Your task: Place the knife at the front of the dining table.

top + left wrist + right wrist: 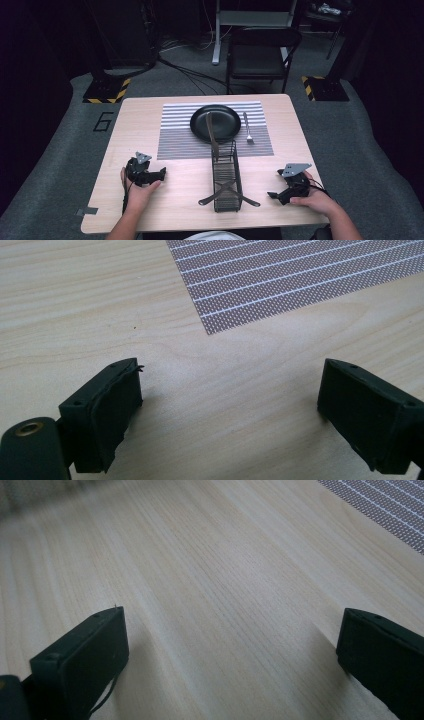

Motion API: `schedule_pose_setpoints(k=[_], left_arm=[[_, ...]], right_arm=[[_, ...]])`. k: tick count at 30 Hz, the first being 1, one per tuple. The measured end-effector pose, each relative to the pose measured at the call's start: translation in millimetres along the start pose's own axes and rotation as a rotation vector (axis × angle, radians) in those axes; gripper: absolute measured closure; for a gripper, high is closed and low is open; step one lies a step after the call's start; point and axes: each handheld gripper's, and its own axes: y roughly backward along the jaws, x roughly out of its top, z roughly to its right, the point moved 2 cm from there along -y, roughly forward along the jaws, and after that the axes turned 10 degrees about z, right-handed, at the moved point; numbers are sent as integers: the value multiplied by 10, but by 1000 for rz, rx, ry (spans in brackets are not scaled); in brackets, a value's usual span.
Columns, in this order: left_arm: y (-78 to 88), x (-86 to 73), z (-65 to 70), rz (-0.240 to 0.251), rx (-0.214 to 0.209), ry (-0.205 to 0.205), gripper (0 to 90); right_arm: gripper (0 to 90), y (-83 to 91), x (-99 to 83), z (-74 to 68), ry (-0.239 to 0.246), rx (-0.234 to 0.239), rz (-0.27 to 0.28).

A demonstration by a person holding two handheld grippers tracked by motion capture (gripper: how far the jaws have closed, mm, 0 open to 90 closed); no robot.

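Surface: pale wooden table (150, 125) holding a striped placemat (175, 140).
Left gripper (161, 174): resting near the table's left front, jaws spread wide, empty.
Right gripper (272, 195): resting near the right front, jaws spread wide, empty.
Black plate (225, 120): on the placemat.
Fork (247, 129): right of the plate, lying lengthwise front to back.
Wire caddy (226, 177): between the grippers, long axis front to back, utensils inside.
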Motion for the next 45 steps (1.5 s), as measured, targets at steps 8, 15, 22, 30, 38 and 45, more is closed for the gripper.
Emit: schedule_pose_setpoints(k=[8, 15, 22, 30, 38, 45], left_arm=[[-3, 1, 1, 2, 6, 2, 109], [2, 8, -6, 2, 3, 0, 140], [4, 7, -4, 13, 6, 8, 163], [30, 16, -9, 21, -7, 3, 281], [136, 110, 49, 40, -56, 19, 433], [249, 235, 118, 61, -80, 29, 431]], right_arm=[[0, 0, 0, 1, 2, 0, 0], [0, 1, 0, -2, -2, -1, -1], [0, 0, 0, -1, -2, 0, 0], [0, 0, 0, -1, -2, -1, 0], [0, 0, 0, -1, -2, -1, 0], [0, 0, 0, -1, -2, -1, 0]])
